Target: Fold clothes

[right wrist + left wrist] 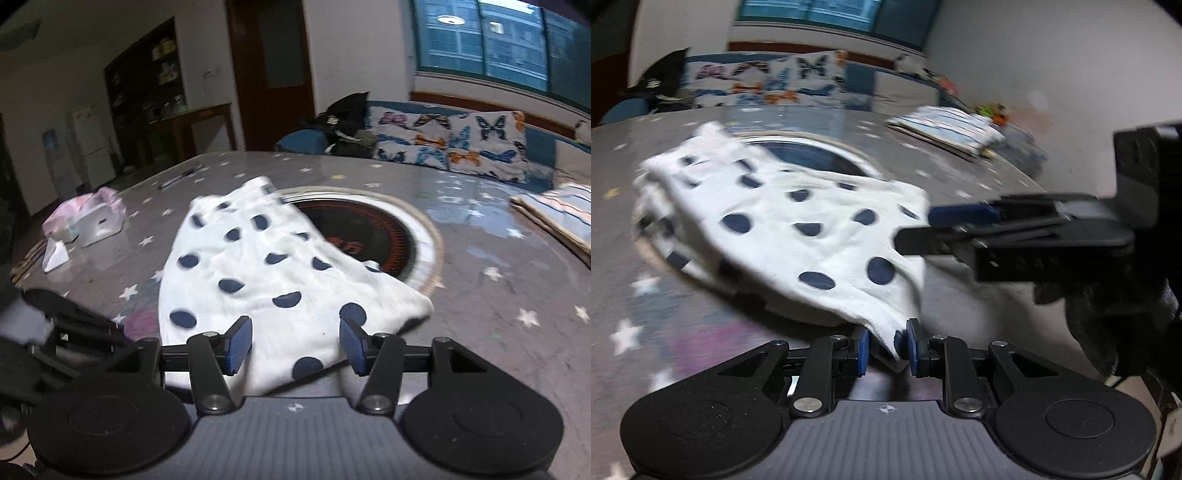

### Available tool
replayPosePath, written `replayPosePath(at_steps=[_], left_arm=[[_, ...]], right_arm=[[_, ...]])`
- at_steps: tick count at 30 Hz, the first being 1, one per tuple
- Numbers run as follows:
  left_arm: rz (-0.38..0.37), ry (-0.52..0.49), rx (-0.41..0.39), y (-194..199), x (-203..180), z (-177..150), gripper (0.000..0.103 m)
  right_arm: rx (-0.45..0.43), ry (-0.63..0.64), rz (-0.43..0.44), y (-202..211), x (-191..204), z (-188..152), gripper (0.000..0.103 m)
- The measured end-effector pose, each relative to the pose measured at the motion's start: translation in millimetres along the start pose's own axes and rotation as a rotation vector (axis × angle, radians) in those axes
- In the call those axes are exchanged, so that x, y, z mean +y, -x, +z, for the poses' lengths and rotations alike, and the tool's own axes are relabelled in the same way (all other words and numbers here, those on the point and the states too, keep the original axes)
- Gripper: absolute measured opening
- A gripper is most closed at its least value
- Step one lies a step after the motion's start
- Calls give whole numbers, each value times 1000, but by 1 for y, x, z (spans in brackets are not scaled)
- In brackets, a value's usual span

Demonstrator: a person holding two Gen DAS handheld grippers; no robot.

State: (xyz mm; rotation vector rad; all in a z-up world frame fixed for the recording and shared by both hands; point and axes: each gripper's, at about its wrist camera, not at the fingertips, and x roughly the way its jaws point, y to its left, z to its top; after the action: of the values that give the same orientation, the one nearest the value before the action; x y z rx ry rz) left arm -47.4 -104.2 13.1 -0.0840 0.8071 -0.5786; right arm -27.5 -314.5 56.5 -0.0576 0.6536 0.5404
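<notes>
White navy-dotted garment (798,229) was spread, rumpled, over table's round hob (373,236). Near corner was pinched by L gripper (886,345); R gripper (295,345) was parted over the hem, gripping nothing. Folding looked unfinished; folded laundry (945,125) lay nearby.

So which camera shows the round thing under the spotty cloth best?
The right wrist view. There the round thing shows its dark middle, orange markings and pale rim, with the cloth covering only its left part. The left wrist view shows just a blurred dark sliver behind the cloth.
</notes>
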Motion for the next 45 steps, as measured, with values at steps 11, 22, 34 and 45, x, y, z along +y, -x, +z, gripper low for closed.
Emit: replayPosePath(at_steps=[11,22,34,45], left_arm=[[-131,-144,38,-39,-66,11,49],[-63,-134,-59,8,-33,16,96],[207,21,-250,52,55,52,103],[191,258,-233,15,130,75,102]], right_arm=[[-45,-119,-85,36,-40,-15,63],[-50,-97,-72,31,-23,-12,89],[-46,-93,-59,19,-9,-6,97],[-29,-112,-56,9,-7,-6,98]])
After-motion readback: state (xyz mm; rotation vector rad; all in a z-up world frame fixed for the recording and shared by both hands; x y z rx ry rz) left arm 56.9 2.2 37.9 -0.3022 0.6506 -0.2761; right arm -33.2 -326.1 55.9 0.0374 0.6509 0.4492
